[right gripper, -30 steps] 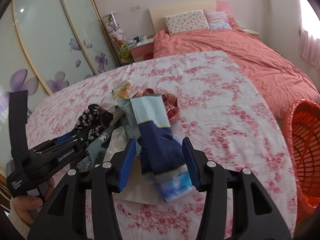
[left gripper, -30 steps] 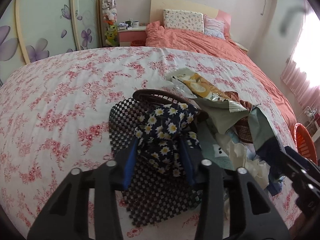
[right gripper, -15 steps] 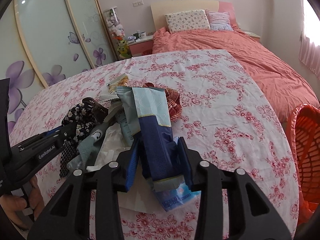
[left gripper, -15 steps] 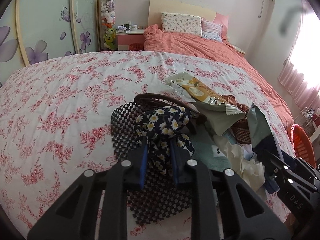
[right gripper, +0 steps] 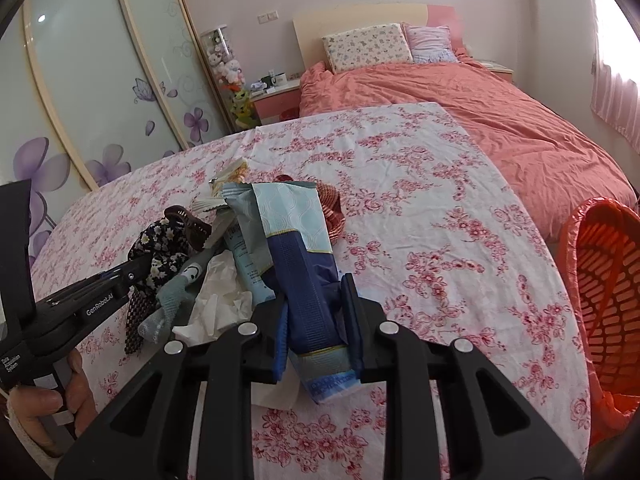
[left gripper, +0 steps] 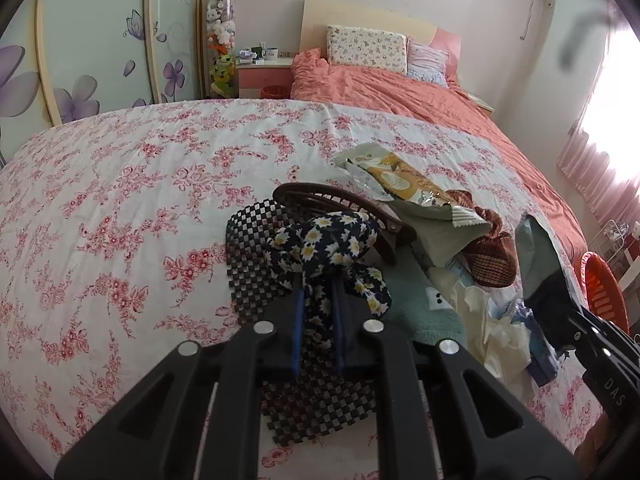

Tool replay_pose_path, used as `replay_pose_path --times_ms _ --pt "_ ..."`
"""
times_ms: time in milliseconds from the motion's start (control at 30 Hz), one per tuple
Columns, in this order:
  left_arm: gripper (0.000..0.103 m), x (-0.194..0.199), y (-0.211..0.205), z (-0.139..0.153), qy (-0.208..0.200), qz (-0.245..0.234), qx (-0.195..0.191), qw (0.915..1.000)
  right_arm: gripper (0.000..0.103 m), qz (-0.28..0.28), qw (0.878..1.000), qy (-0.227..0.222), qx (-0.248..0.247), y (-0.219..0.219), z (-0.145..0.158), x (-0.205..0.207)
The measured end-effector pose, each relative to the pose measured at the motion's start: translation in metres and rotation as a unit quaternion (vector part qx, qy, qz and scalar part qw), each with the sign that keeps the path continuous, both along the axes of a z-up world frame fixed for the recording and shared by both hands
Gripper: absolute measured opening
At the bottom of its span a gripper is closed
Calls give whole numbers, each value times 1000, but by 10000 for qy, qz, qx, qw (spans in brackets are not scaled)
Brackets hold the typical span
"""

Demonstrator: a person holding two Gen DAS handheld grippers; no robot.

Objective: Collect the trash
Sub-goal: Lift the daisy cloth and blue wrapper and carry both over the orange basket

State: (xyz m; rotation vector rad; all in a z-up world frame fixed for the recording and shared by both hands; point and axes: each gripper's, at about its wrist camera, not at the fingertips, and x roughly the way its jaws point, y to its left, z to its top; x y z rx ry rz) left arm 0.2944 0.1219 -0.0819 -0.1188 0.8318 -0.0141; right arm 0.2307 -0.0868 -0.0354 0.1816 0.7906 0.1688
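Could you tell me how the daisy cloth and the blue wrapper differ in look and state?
The daisy cloth is soft, dark, flower-printed fabric, bunched up; the blue wrapper is smooth packaging, long and flat. The left gripper pinches the cloth; the right gripper pinches the wrapper. Both are gripped over the same pile.

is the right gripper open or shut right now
Shut. In the right wrist view the right gripper has its blue pads pressed against both sides of the dark blue wrapper, with no gap beside it.
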Motion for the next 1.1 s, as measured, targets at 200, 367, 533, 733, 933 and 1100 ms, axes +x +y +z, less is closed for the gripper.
replay_pose_path --times_ms 200,367,533,733,933,1100 --pt "9 -10 2 14 -175 30 -2 9998 24 -129 9998 -146 17 -10 9 -7" --pt "9 -18 0 31 -334 42 13 9994 24 -225 9994 -257 34 -20 17 -15" --pt "9 -26 -5 44 -436 16 2 9990 24 -312 9989 -346 58 -30 24 -23" --pt "9 -37 -18 64 -627 -122 4 9980 24 -423 9979 -486 70 -42 34 -31" --pt "9 -47 -38 82 -794 -338 -8 9963 24 -578 9964 -615 99 -54 42 -43" --pt "9 -57 -58 93 -898 -576 -38 9943 24 -708 9947 -728 131 -67 48 -54"
